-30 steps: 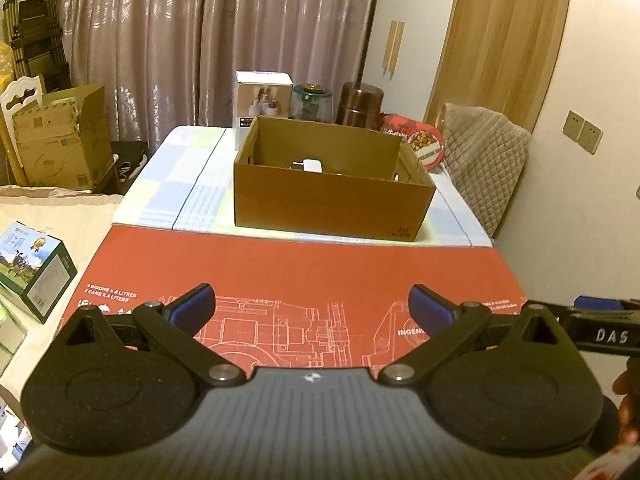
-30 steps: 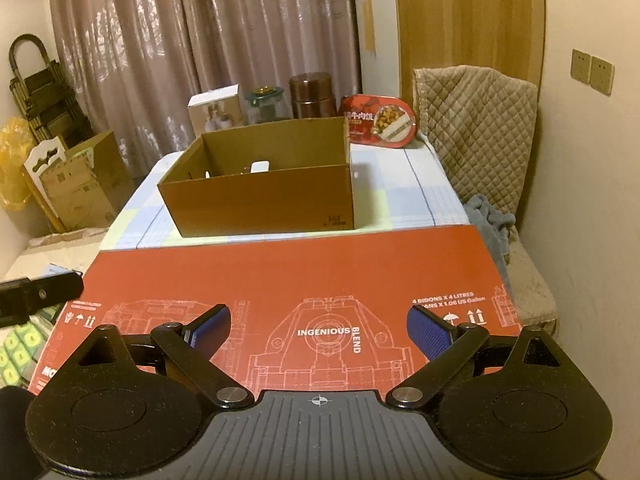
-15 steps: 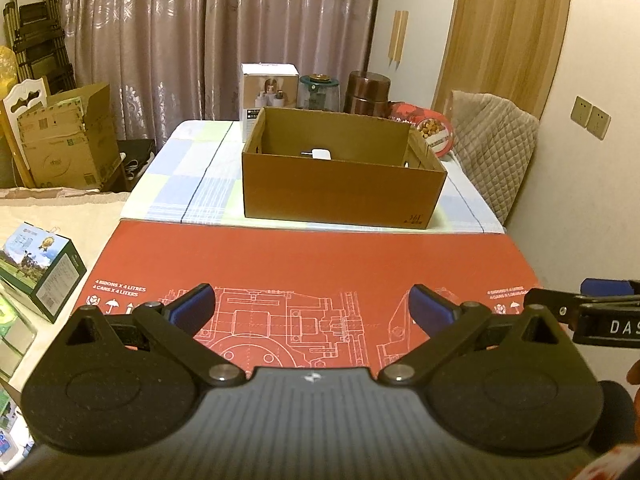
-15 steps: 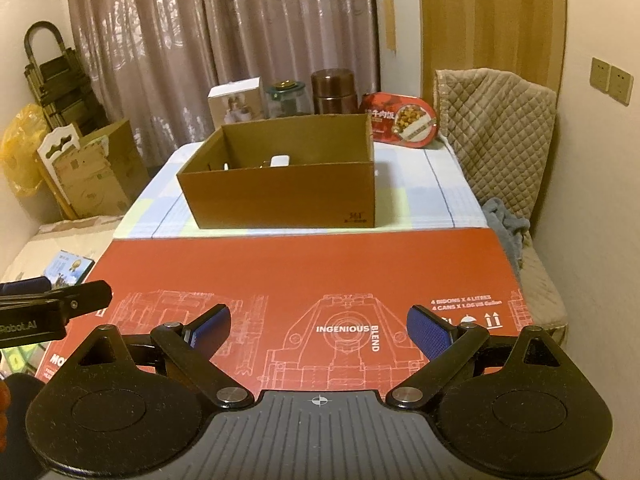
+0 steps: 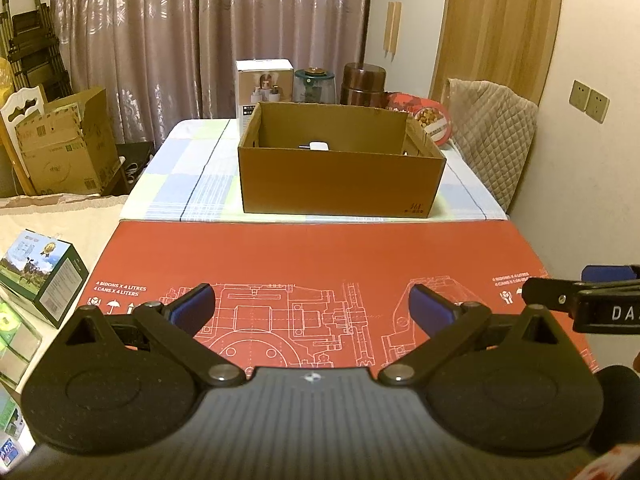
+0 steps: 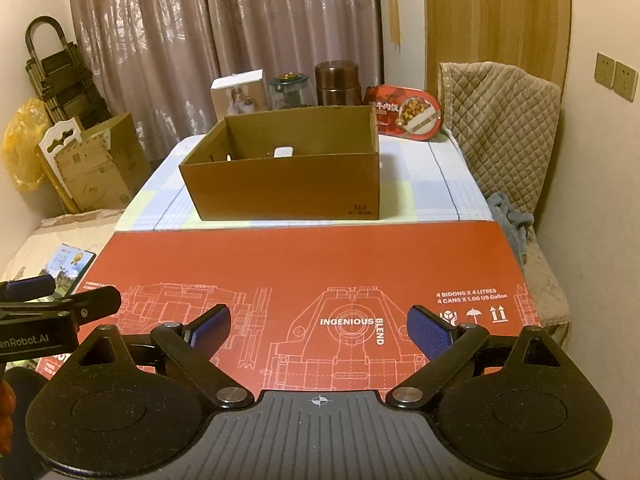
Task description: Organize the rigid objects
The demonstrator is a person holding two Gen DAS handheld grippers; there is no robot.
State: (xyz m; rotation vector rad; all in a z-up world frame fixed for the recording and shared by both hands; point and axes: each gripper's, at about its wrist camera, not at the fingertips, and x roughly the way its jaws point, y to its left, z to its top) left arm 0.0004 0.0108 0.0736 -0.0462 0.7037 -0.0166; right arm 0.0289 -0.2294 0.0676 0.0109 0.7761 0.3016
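Now both grippers – left [image 5: 312, 306] & right [image 6: 319, 330] – jaws spread, empty, over red sheet [image 5: 320, 252] w/ cardboard box [image 5: 340, 184] beyond

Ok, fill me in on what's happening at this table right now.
A person holds a two-finger gripper in each hand over a red printed cardboard sheet. The left gripper and the right gripper are both open and empty. Beyond the sheet, an open brown cardboard box sits on the checked tablecloth with a small white object inside. Nothing is being handled.
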